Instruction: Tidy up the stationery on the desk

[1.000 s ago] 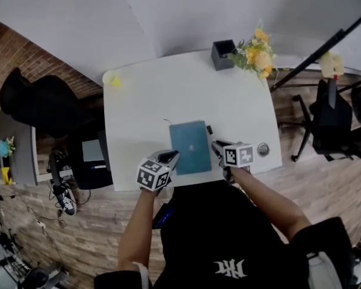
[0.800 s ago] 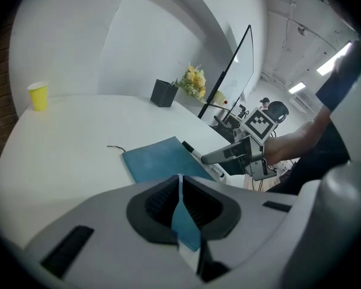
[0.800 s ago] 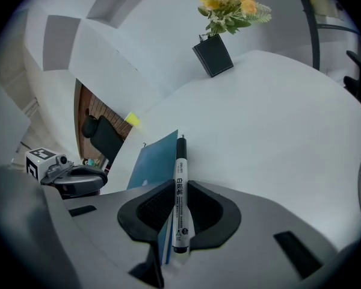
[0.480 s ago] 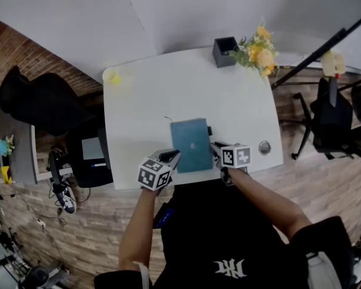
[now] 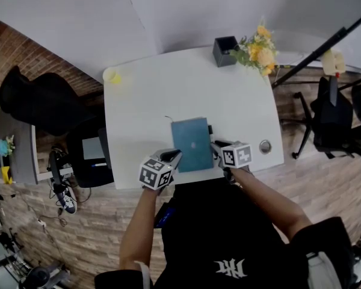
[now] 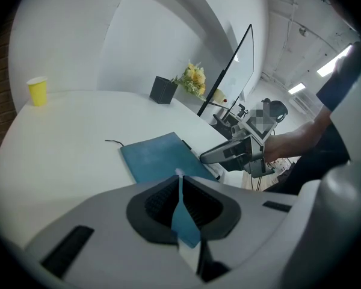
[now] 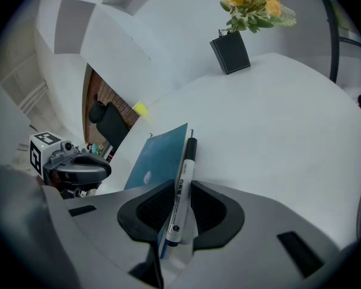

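from the head view the book (image 5: pixel 191 143) lies flat at the near edge of the white counter (image 5: pixel 168 95), with the left tool (image 5: pixel 173 155) at its near left corner and the right tool (image 5: pixel 216 146) along its right edge; what either grips cannot be read from up there. the left gripper view settles its side: the jaws are nearly together, pinching a thin teal leaf of the book's cover, lifted on edge between the pads. the right gripper view shows a white pen (image 7: pixel 183 185) with a black cap clamped between its part-open jaws, lying along the book's right edge with the cap pointing away over the counter. only the head view takes in a small round metal disc (image 5: pixel 265 147) near the counter's right edge and an office chair (image 5: pixel 332 122) beyond it. all three views catch the yellow cup (image 5: pixel 111 77) at the far left corner and the black box (image 5: pixel 224 52) beside the flowers (image 5: pixel 257 50) at the far right.
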Tool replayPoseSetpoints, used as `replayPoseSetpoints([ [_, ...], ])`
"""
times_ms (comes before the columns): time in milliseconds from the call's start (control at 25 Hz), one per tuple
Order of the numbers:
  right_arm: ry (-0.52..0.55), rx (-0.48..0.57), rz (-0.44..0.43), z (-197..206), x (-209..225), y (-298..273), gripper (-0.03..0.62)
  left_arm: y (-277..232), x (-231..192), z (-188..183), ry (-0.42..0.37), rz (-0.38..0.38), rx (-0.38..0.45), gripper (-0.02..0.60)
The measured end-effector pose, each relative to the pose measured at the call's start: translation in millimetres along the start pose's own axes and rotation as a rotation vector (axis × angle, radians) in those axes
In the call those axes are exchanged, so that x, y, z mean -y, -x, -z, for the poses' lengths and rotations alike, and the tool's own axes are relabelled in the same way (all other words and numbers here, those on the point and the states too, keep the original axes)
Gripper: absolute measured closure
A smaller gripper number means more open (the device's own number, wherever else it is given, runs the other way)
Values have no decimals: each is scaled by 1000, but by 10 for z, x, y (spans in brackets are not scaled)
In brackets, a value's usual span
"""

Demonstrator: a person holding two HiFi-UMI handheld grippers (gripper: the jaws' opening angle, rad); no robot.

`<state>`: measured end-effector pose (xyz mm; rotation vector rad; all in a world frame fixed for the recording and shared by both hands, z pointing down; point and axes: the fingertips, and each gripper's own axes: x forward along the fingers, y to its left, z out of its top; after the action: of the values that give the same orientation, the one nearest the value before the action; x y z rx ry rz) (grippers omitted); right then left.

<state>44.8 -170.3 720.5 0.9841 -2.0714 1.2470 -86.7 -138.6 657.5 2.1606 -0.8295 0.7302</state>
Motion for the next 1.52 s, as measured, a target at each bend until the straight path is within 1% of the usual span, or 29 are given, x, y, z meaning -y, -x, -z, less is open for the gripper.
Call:
replayPoseSetpoints([
  [400,-16,7,-31,-9,-39,21,505,-31,22,-6,-3,4,-1,558],
  [720,-20,10,-38,3,-44,18,505,-25,22,-46,-9,-3,6,558],
  [1520,-9,19,-22,0,19,78,505,3,82,-35,-9,-17,21,558],
])
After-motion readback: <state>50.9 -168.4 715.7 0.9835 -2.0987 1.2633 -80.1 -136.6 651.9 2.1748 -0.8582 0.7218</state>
